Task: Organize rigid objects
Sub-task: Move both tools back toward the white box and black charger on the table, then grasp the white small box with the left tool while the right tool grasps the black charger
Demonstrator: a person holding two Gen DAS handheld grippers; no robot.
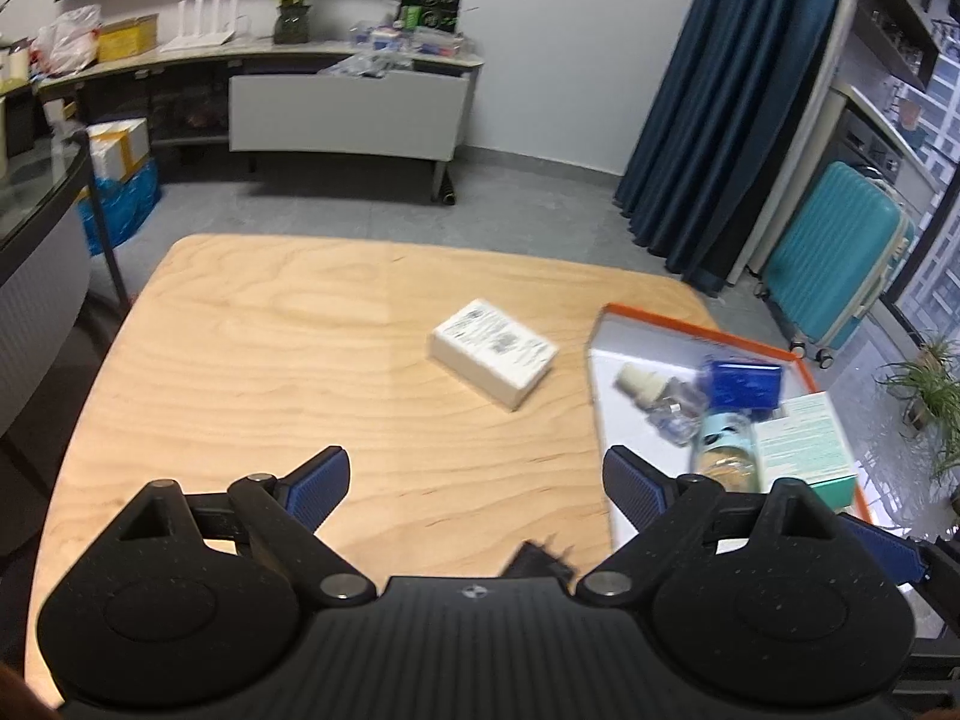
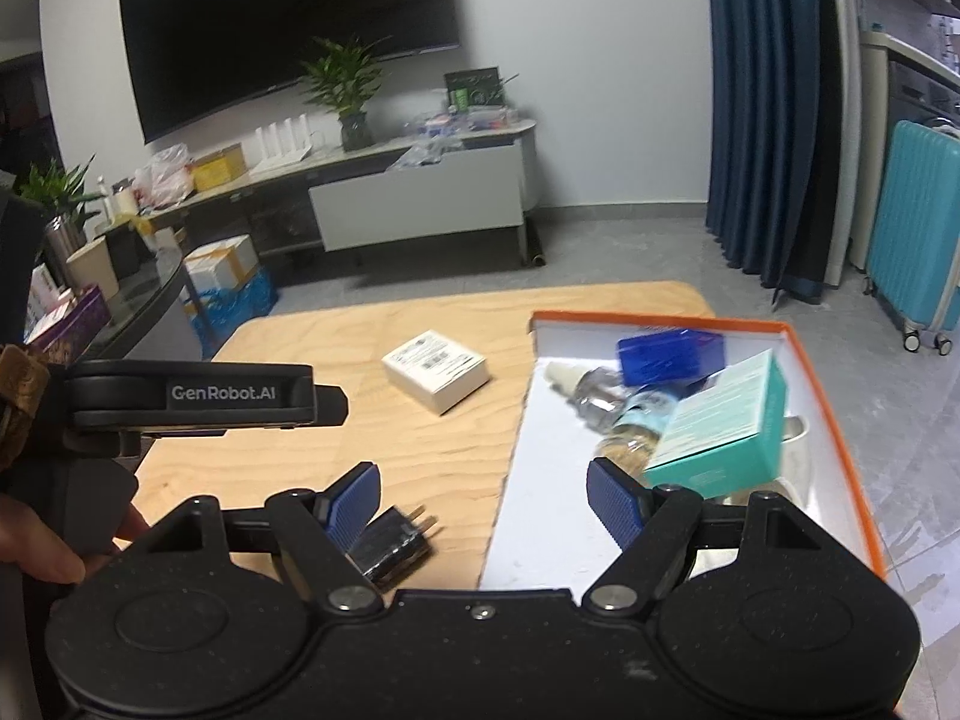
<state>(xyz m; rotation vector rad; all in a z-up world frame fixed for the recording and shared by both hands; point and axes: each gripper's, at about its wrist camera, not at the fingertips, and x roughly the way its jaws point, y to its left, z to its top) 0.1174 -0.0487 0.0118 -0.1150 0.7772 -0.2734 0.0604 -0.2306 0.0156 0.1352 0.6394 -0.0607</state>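
A white box (image 1: 493, 351) lies on the wooden table (image 1: 300, 348); it also shows in the right wrist view (image 2: 436, 369). An orange-rimmed tray (image 2: 840, 396) at the right holds a blue box (image 2: 671, 354), a teal carton (image 2: 723, 426) and clear bottles (image 2: 591, 396). A black plug adapter (image 2: 393, 543) lies on the table beside the tray, under the right gripper's left finger. My left gripper (image 1: 477, 483) is open and empty above the table's near side. My right gripper (image 2: 483, 501) is open and empty over the tray's left edge.
The left gripper's body (image 2: 192, 393) shows at the left of the right wrist view. Beyond the table stand a TV console (image 1: 336, 102), blue curtains (image 1: 732, 90) and a teal suitcase (image 1: 840, 258). A glass-topped counter (image 1: 30, 204) stands at the left.
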